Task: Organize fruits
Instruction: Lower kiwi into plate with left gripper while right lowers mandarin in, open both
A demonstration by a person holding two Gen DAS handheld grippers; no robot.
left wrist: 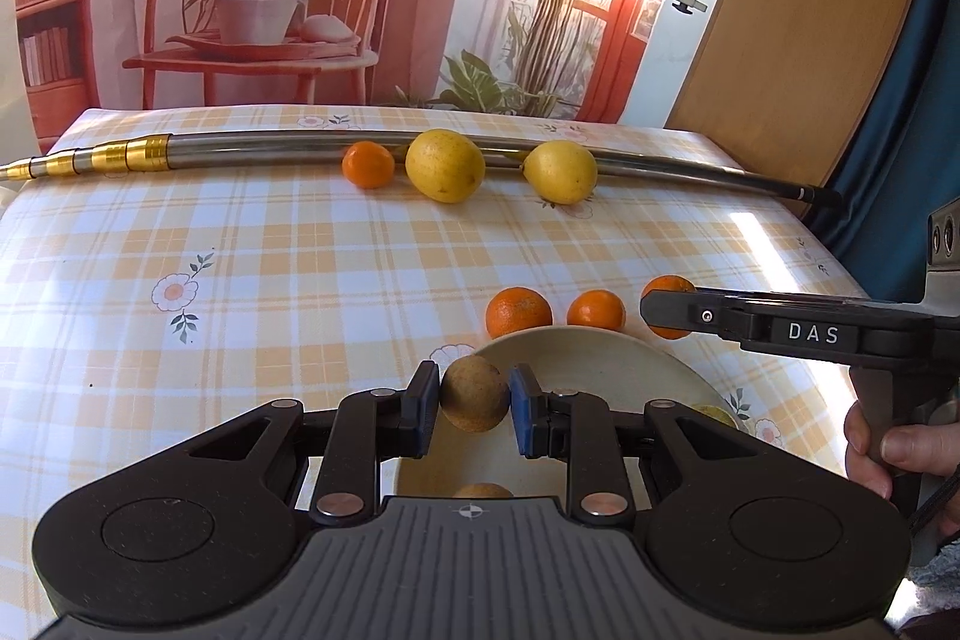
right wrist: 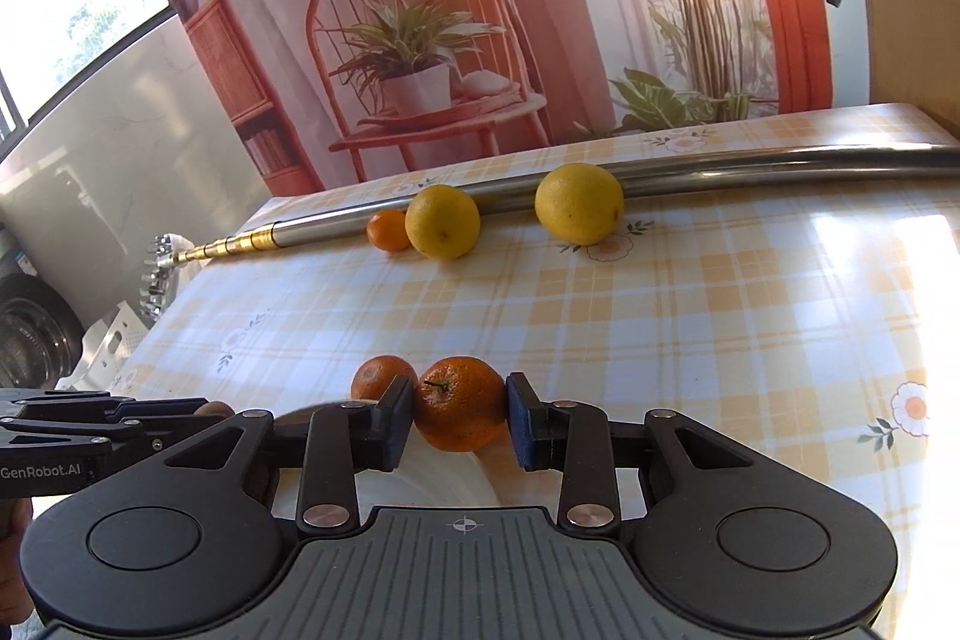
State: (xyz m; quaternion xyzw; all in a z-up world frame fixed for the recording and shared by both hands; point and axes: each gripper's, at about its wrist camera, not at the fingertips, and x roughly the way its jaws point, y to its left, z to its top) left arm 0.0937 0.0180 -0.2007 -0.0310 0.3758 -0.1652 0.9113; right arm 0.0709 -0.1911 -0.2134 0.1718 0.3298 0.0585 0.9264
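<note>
Fruits are mid-sort: my left tool point(left wrist: 474, 403) pinches a brownish fruit point(left wrist: 473, 394) over the plate point(left wrist: 600, 358), while my right tool point(right wrist: 461, 415) pinches an orange point(right wrist: 461, 409), seemingly at the plate's edge. Next I lower and release both; lemons point(left wrist: 445, 165) wait across the tabletop point(left wrist: 270, 250).

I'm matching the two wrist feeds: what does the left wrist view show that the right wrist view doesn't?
Only the left wrist view: the left hand-held gripper shut on a brownish fruit over the cream plate, and a hand.

Only the right wrist view: the right hand-held gripper shut on an orange, and a tyre beside the table.

Both: two lemons, a small orange and the metal pole.
</note>
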